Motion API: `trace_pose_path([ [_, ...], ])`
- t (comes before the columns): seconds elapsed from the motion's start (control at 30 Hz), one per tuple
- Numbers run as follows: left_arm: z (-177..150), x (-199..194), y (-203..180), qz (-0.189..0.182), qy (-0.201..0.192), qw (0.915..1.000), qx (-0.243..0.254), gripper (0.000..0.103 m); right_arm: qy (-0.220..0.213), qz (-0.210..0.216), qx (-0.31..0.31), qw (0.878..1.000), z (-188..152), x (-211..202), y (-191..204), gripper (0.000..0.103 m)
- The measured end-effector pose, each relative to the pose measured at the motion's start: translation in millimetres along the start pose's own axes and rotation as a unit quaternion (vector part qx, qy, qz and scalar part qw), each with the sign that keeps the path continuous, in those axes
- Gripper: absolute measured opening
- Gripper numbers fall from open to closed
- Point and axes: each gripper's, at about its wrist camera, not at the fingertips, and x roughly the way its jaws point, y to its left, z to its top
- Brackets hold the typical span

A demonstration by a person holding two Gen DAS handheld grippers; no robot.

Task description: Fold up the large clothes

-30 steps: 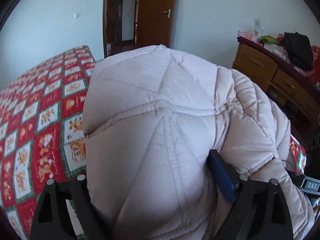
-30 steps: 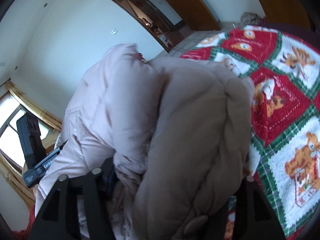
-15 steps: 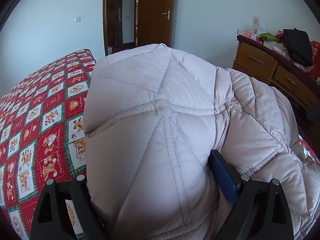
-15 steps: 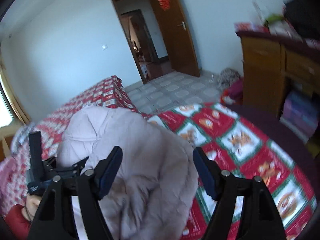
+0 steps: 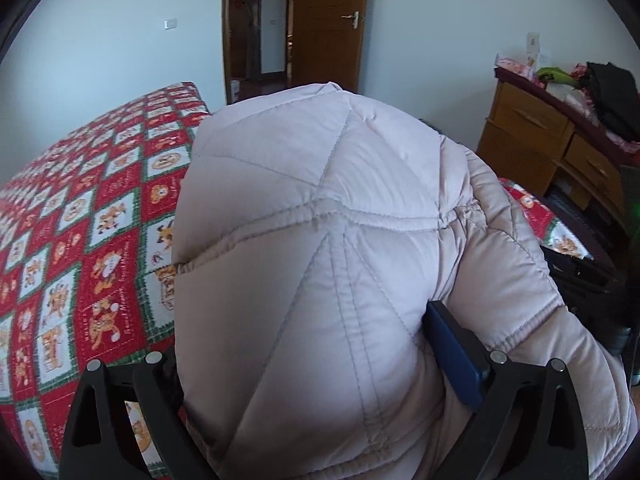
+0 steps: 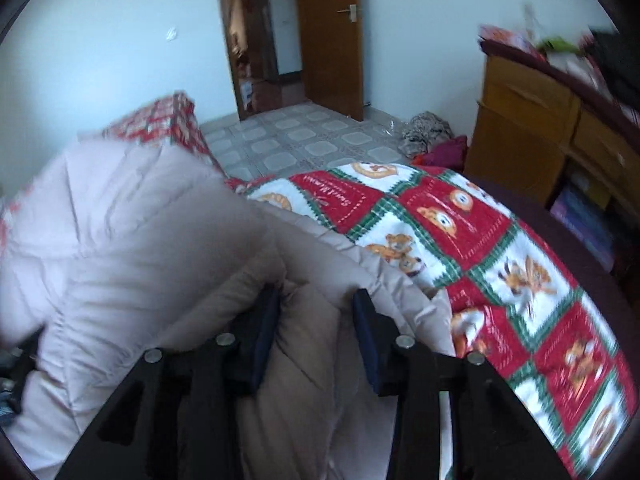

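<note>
- Left wrist view: the padded coat (image 5: 320, 240) bulges straight ahead of the left gripper (image 5: 304, 364) and fills the whole gap. Jaws spread very wide and opening a touch more. The blue pad (image 5: 452, 356) on the right presses into the padding; the other pad is hidden behind cloth, so it reads as a wide clamp on the bundle (can't confirm both sides). The coat sits on the red patterned bedspread (image 5: 80, 240), its bulk running away from the camera towards the door (image 5: 328, 24).
- Right wrist view (blurred): a fold of the coat's edge (image 6: 316, 344) stands between the pads of the right gripper (image 6: 316, 320). Jaws at a middling gap, closing on the fold. The rest of the coat lies up and left; bare bedspread on the right.
- Judgement: the right gripper sits at the free edge, so it's the one placed to carry the next fold.
</note>
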Motion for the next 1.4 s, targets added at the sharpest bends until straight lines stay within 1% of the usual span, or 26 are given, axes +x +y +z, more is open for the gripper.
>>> trace_pose_path([
  [0.03, 0, 1, -1, 0.006, 0.001, 1.0, 0.0, 0.1, 0.002, -0.007, -0.021, 1.0, 1, 4, 4, 0.041],
  [0.07, 1, 2, -2, 0.011, 0.001, 0.9999, -0.001, 0.1, 0.003, -0.007, -0.028, 1.0, 2, 9, 5, 0.041],
  [0.17, 2, 5, -1, 0.016, 0.008, 0.9998, -0.008, 0.101, 0.013, 0.006, -0.024, 1.0, 5, 20, -1, 0.041],
  [0.27, 0, 2, 1, 0.014, 0.01, 0.9998, -0.009, 0.101, 0.009, 0.004, -0.024, 1.0, 2, 16, -4, 0.041],
  [0.37, -3, -1, 0, 0.015, 0.011, 0.9998, -0.003, 0.101, 0.009, 0.012, -0.013, 1.0, -1, 4, -10, 0.042],
  [0.47, -5, -4, -2, 0.018, 0.009, 0.9998, 0.006, 0.101, 0.001, 0.011, 0.008, 1.0, -6, -22, -23, 0.042],
  [0.57, -4, -3, -1, 0.019, 0.01, 0.9998, 0.005, 0.102, -0.013, 0.018, 0.026, 0.999, -15, -59, -34, 0.042],
  [0.63, -4, -3, 0, 0.019, 0.01, 0.9998, 0.004, 0.102, -0.031, 0.017, 0.031, 0.999, -24, -87, -36, 0.042],
  [0.67, -4, -3, 0, 0.02, 0.01, 0.9997, 0.004, 0.102, -0.035, 0.022, 0.036, 0.999, -27, -95, -36, 0.042],
  [0.7, -4, -3, 0, 0.021, 0.01, 0.9997, 0.005, 0.102, -0.034, 0.037, 0.043, 0.998, -31, -102, -34, 0.042],
  [0.77, -4, -3, -1, 0.022, 0.009, 0.9997, 0.006, 0.102, -0.014, 0.067, 0.052, 0.996, -38, -99, -26, 0.043],
  [0.8, -4, -3, 0, 0.023, 0.009, 0.9997, 0.007, 0.102, 0.001, 0.076, 0.058, 0.995, -41, -92, -21, 0.043],
  [0.83, -4, -3, 0, 0.023, 0.009, 0.9997, 0.006, 0.102, 0.009, 0.073, 0.07, 0.995, -45, -84, -16, 0.043],
  [0.87, -4, -3, -1, 0.024, 0.01, 0.9997, 0.006, 0.102, 0.006, 0.072, 0.085, 0.994, -49, -77, -15, 0.044],
  [0.93, -3, -3, 0, 0.024, 0.011, 0.9996, 0.003, 0.102, 0.004, 0.094, 0.136, 0.986, -57, -63, -17, 0.044],
  [1.0, -3, -2, 1, 0.024, 0.013, 0.9996, -0.001, 0.102, -0.005, 0.102, 0.156, 0.982, -60, -57, -18, 0.044],
  [1.07, -2, -1, 0, 0.027, 0.013, 0.9996, 0.0, 0.102, -0.019, 0.094, 0.143, 0.985, -63, -55, -12, 0.045],
  [1.2, -2, -1, -1, 0.034, 0.013, 0.9993, 0.002, 0.102, -0.019, 0.077, 0.13, 0.988, -61, -49, -4, 0.045],
  [1.33, -3, -4, 0, 0.033, 0.013, 0.9994, 0.0, 0.102, -0.021, 0.075, 0.122, 0.989, -60, -49, -4, 0.045],
  [1.4, -3, -3, -1, 0.035, 0.013, 0.9993, 0.002, 0.102, -0.024, 0.078, 0.128, 0.988, -63, -47, -5, 0.045],
])
